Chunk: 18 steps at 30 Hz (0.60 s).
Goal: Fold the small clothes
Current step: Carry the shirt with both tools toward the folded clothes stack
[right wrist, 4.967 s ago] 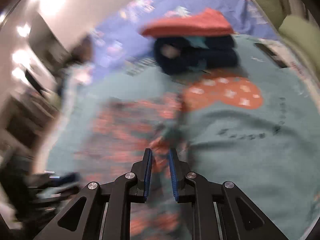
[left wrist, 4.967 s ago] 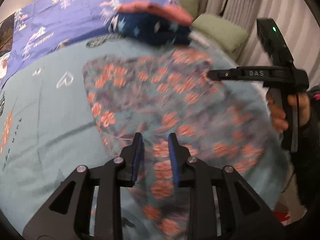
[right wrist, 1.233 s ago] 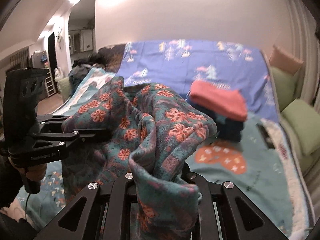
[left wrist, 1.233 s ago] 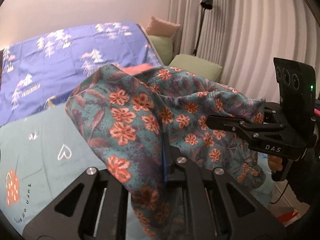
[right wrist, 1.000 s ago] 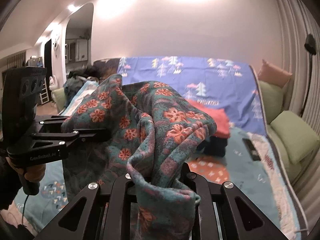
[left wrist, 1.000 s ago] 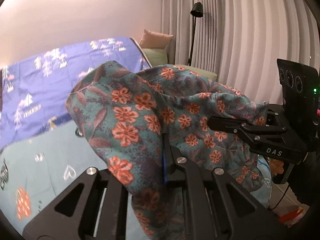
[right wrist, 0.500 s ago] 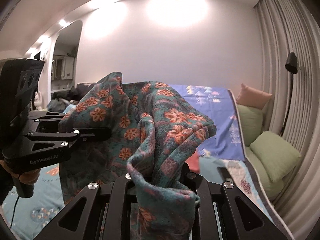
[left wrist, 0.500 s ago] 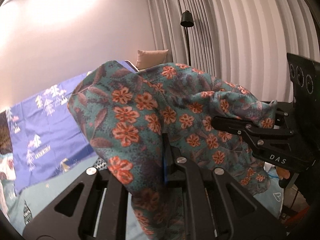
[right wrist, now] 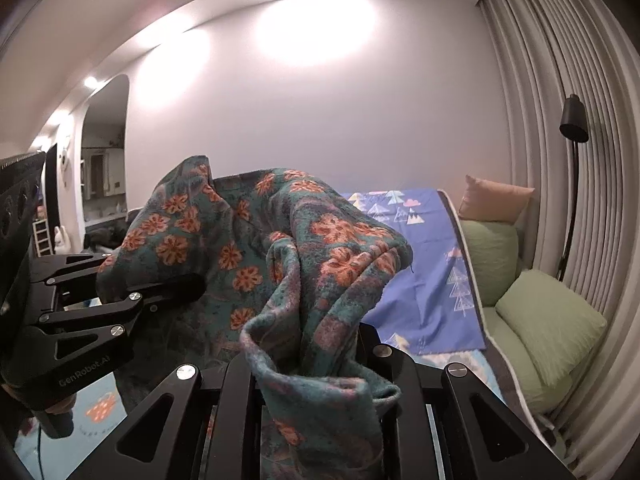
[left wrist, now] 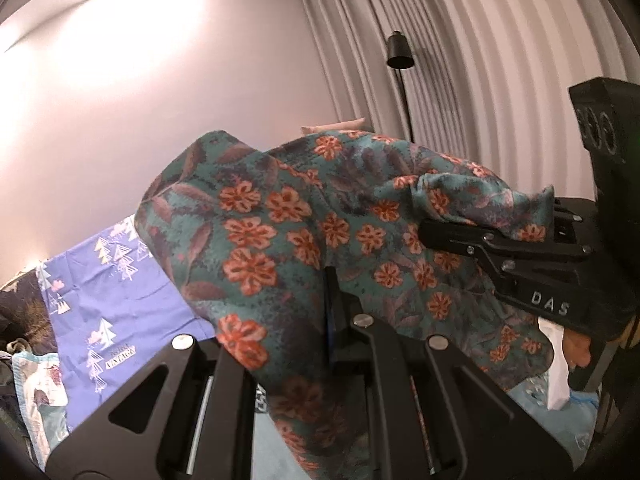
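Tongs first, from your left wrist camera: your left tongs [left wrist: 320, 304] are clamped on the floral garment [left wrist: 280, 232], a teal cloth with orange flowers that drapes over the near-side fingers and hides most of them; only a blue pad edge shows through a fold. The cloth is held up in the air, stretched across to your right tongs [left wrist: 448, 228], which come in from the right edge of this view and pinch its far end. Behind the cloth you see a blue sheet with a tree print [left wrist: 120, 292] on the bed, a black floor lamp [left wrist: 400, 52] and pleated curtains [left wrist: 500, 60].

From your right wrist camera, your right tongs [right wrist: 316, 364] are closed on a bunched edge of the same garment [right wrist: 256, 248], which spills down between the black arms. Your left tongs [right wrist: 172, 284] reach in from the left side and grip the other end, so the cloth hangs between the two, clear of the bed as far as this view lets you judge. Beyond it lie the blue sheet [right wrist: 424, 280], two green cushions [right wrist: 548, 320] and a pinkish pillow [right wrist: 496, 200] beside the curtains [right wrist: 560, 80].
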{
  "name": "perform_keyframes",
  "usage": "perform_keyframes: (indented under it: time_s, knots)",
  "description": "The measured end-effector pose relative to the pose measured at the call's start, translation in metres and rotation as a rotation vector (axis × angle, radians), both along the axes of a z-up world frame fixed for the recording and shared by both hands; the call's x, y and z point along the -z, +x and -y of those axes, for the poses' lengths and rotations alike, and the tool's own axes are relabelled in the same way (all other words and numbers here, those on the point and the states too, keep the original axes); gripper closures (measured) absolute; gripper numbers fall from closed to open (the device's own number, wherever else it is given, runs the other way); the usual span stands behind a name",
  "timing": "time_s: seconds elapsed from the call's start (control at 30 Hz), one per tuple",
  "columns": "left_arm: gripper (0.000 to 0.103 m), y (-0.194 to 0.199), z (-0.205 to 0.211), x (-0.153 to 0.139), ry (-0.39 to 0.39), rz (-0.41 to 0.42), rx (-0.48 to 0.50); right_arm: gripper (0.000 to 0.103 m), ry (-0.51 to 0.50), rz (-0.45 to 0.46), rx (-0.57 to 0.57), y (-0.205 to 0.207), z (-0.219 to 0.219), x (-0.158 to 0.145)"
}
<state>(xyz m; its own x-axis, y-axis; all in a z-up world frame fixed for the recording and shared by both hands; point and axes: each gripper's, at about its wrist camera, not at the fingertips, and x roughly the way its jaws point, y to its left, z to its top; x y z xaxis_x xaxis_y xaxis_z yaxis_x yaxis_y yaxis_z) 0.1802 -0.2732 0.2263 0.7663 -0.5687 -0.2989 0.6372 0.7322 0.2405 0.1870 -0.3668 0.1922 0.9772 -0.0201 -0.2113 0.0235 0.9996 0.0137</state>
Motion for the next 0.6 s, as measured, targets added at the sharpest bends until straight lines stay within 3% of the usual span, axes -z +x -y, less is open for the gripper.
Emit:
perform_keyframes:
  time_s: [0.27, 0.6]
  knots:
    - [0.090, 0.027, 0.023, -0.012, 0.009, 0.021, -0.053, 0.087, 0.029, 0.001, 0.050, 0.036, 0.019, -0.016]
    - [0.090, 0.069, 0.029, 0.012, 0.013, -0.030, -0.080, 0.087, 0.080, -0.049, 0.032, 0.083, 0.036, 0.006]
